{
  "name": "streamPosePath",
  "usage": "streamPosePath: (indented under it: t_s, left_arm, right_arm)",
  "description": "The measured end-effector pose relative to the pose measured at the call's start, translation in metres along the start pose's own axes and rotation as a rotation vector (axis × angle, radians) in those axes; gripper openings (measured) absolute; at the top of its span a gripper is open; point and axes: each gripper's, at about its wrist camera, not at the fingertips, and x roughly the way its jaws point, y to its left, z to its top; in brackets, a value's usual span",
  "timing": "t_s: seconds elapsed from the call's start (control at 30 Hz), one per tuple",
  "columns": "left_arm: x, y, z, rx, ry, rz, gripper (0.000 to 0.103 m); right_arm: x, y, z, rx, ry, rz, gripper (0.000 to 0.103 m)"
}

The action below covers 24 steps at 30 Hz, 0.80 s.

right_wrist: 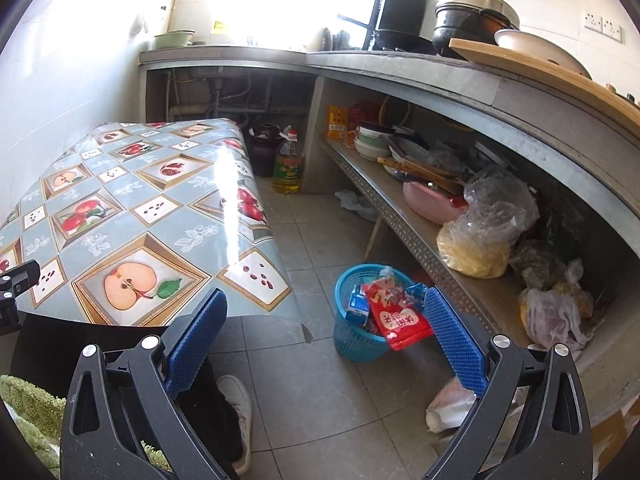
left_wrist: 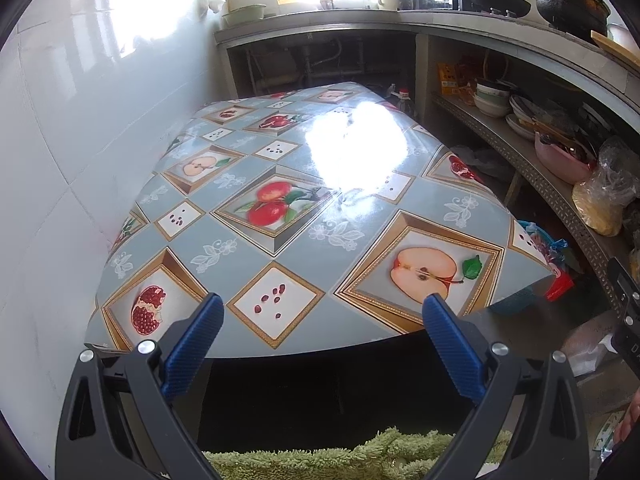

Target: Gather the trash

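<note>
A blue plastic basket point(right_wrist: 352, 344) stands on the floor beside the table, holding a red snack bag point(right_wrist: 400, 322), a small blue carton point(right_wrist: 356, 304) and other wrappers. Its rim also shows in the left wrist view point(left_wrist: 538, 236). My right gripper point(right_wrist: 325, 300) is open and empty, above the floor just left of the basket. My left gripper point(left_wrist: 323, 304) is open and empty, over the near edge of the table point(left_wrist: 256, 256), which wears a fruit-print cloth. I see no trash on the tabletop.
A metal shelf point(right_wrist: 400, 216) at the right carries bowls, a pink basin and plastic bags. An oil bottle point(right_wrist: 287, 164) and a dark jar stand on the floor past the table. A crumpled white bag point(right_wrist: 448, 404) lies near my right gripper. A white wall bounds the left.
</note>
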Motion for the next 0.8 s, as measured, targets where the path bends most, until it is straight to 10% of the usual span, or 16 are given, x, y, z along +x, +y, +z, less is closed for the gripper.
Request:
streamPosePath:
  t_s: [0.8]
  left_arm:
    - [0.0017,-0.0081,0.002,0.029,0.008,-0.022,0.097]
  right_arm:
    - [0.0043,-0.0027,0.0002,0.0,0.013,0.012,0.095]
